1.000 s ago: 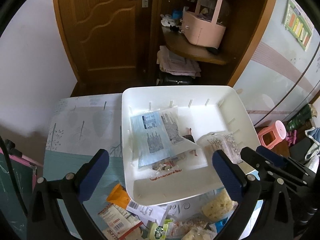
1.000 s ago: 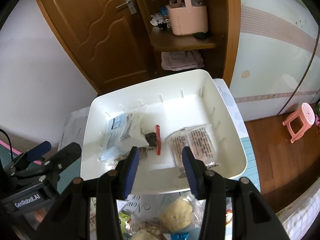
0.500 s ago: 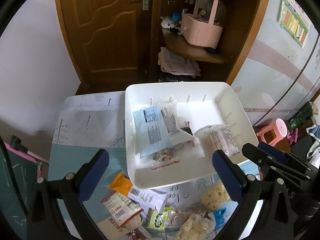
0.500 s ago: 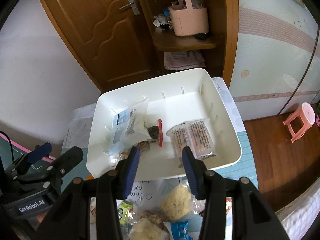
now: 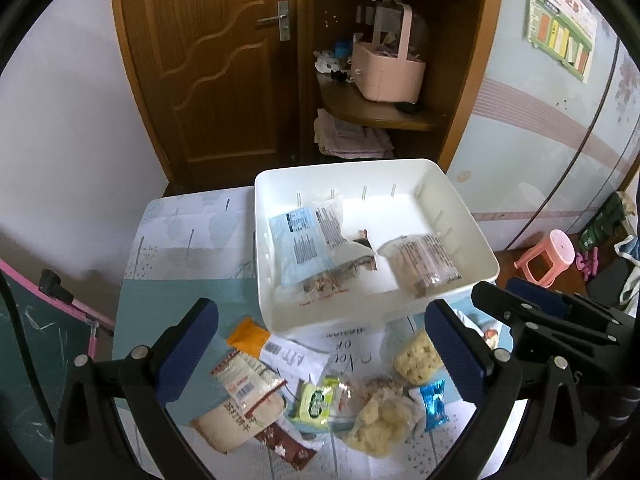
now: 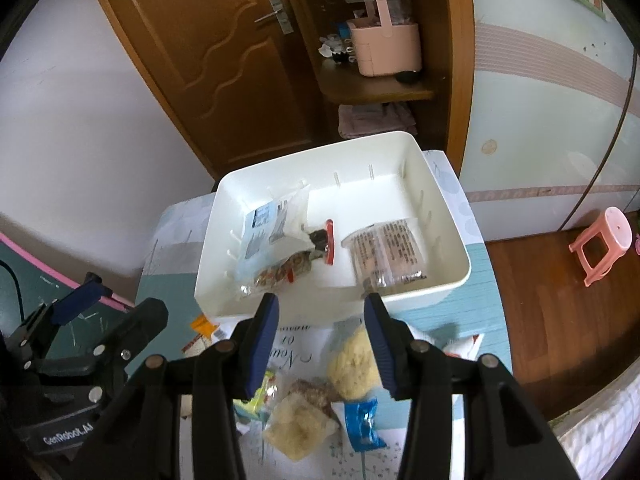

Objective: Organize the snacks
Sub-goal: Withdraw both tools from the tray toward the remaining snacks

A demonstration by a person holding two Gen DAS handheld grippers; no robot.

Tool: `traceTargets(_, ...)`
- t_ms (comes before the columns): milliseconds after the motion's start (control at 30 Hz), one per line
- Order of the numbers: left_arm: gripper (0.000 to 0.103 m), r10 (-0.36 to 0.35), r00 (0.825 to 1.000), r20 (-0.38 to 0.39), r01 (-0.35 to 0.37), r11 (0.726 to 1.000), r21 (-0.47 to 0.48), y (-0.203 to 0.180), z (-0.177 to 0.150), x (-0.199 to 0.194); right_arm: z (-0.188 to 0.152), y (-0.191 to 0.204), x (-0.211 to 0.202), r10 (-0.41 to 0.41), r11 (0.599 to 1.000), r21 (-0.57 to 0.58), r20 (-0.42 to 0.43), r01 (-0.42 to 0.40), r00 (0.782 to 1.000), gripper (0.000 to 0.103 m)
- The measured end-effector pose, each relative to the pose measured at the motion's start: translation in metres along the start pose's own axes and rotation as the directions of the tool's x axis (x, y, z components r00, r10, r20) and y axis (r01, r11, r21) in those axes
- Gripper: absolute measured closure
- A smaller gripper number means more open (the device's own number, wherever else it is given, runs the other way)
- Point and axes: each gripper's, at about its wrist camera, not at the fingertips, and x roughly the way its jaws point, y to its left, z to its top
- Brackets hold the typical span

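A white bin (image 5: 476, 232) (image 6: 452, 216) stands on the table and holds a blue-and-clear packet (image 5: 304, 240) (image 6: 264, 232) and a clear brown-cracker packet (image 5: 424, 264) (image 6: 384, 248). Loose snacks lie in front of it: an orange packet (image 5: 248, 332), a beige packet (image 5: 240, 404), a green packet (image 5: 316, 400), puffed snack bags (image 5: 380, 420) (image 6: 352, 364) and a blue candy (image 5: 434, 400) (image 6: 362, 424). My left gripper (image 5: 320, 356) is open and empty above the loose snacks. My right gripper (image 6: 324, 344) is open and empty above the same pile.
The table carries a teal-and-white cloth (image 5: 184, 248). A wooden door (image 5: 208, 64) and a shelf with a pink basket (image 5: 388, 72) stand behind. A pink stool (image 5: 548, 256) sits on the floor at right. A chalkboard (image 5: 32, 320) is at left.
Both grippers have pulled back and up from the bin, so the loose snack pile in front of it has come into view. Both stay open and empty.
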Motion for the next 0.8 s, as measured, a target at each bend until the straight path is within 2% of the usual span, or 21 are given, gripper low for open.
traceTargets(467, 0.0, 0.024, 1.0, 0.01, -0.024, 1.0, 0.004, 0.008, -0.046, -0.03, -0.049, 0.007, -0.011, 0.02, 0.999, -0.04, -0.045, -0.021, 0.999, 0.058)
traceTargets(633, 0.0, 0.047, 0.999, -0.014, -0.047, 0.999, 0.0, 0.025, -0.071, -0.03, -0.07, 0.006, -0.005, 0.02, 0.998, -0.057, -0.081, -0.025, 0.997, 0.058)
traceTargets(800, 0.0, 0.1, 0.993, -0.065, -0.099, 0.995, 0.017, 0.043, -0.098, -0.023, -0.09, -0.001, 0.008, 0.016, 0.998, -0.054, -0.139, -0.024, 0.99, 0.058)
